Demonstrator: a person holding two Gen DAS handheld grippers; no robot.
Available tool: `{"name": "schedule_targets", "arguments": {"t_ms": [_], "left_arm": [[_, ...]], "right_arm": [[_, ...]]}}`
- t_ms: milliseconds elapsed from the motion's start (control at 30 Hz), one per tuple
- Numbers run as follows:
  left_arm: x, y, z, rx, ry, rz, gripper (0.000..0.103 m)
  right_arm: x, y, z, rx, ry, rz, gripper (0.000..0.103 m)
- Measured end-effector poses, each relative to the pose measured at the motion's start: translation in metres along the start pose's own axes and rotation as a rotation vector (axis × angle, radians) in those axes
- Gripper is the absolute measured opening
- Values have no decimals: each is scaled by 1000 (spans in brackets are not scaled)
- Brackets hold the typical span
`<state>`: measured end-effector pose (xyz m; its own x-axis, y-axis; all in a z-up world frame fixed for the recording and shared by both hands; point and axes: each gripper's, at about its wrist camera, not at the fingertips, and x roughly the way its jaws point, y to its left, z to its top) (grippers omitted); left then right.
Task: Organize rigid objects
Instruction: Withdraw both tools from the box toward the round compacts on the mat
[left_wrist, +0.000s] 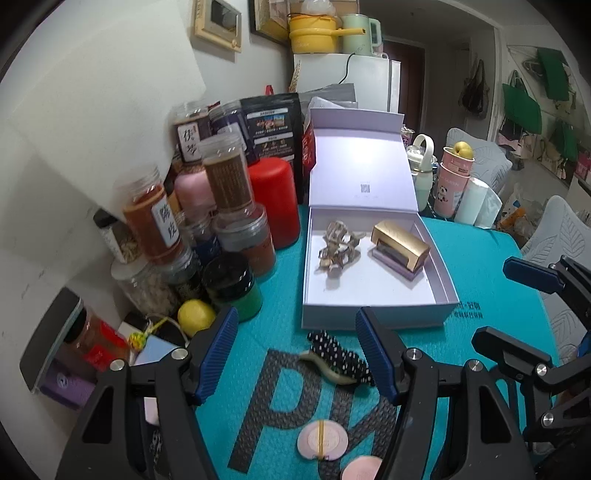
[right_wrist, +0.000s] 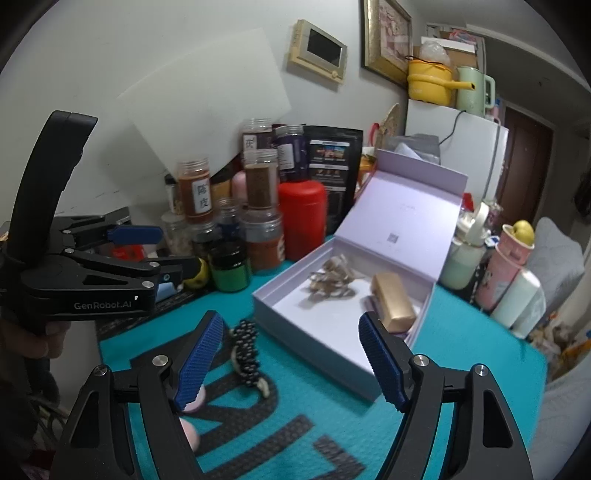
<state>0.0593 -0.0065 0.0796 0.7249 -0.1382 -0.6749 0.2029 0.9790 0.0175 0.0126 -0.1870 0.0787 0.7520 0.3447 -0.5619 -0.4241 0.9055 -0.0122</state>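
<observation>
An open lavender box (left_wrist: 376, 314) (right_wrist: 314, 343) stands on the teal mat with its lid up. Inside lie a beige hair claw (left_wrist: 338, 251) (right_wrist: 332, 280) and a gold case (left_wrist: 400, 245) (right_wrist: 395, 302). A black dotted hair clip (left_wrist: 338, 360) (right_wrist: 245, 347) lies on the mat in front of the box. My left gripper (left_wrist: 297, 354) (right_wrist: 170, 251) hovers open over the mat, the clip near its right finger. My right gripper (right_wrist: 290, 362) (left_wrist: 509, 306) is open too, with the clip just inside its left finger and nothing held. Two pink round compacts (left_wrist: 323, 439) (right_wrist: 192, 404) lie nearer me.
Stacked spice jars (left_wrist: 225, 181), a red canister (left_wrist: 273, 199) and a lemon (left_wrist: 195, 317) crowd the mat's left side by the wall. Pink cups (left_wrist: 454, 177) and a bottle stand to the right of the box. A white fridge (left_wrist: 369, 81) is behind.
</observation>
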Motion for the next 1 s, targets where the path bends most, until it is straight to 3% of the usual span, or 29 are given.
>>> {"name": "schedule_targets", "arguments": {"t_ms": [167,600,1000], "left_arm": [[2,5,-18,-2,33,7,66],[18,12,-65,-32,113,-57,66],[35,19,-104,-59,234,-52,66]], "right_arm": [[3,10,-15,47,9,41,77],[18,24,-62,126,97,91,77],[39,49,-109,191,239,177,77]]}}
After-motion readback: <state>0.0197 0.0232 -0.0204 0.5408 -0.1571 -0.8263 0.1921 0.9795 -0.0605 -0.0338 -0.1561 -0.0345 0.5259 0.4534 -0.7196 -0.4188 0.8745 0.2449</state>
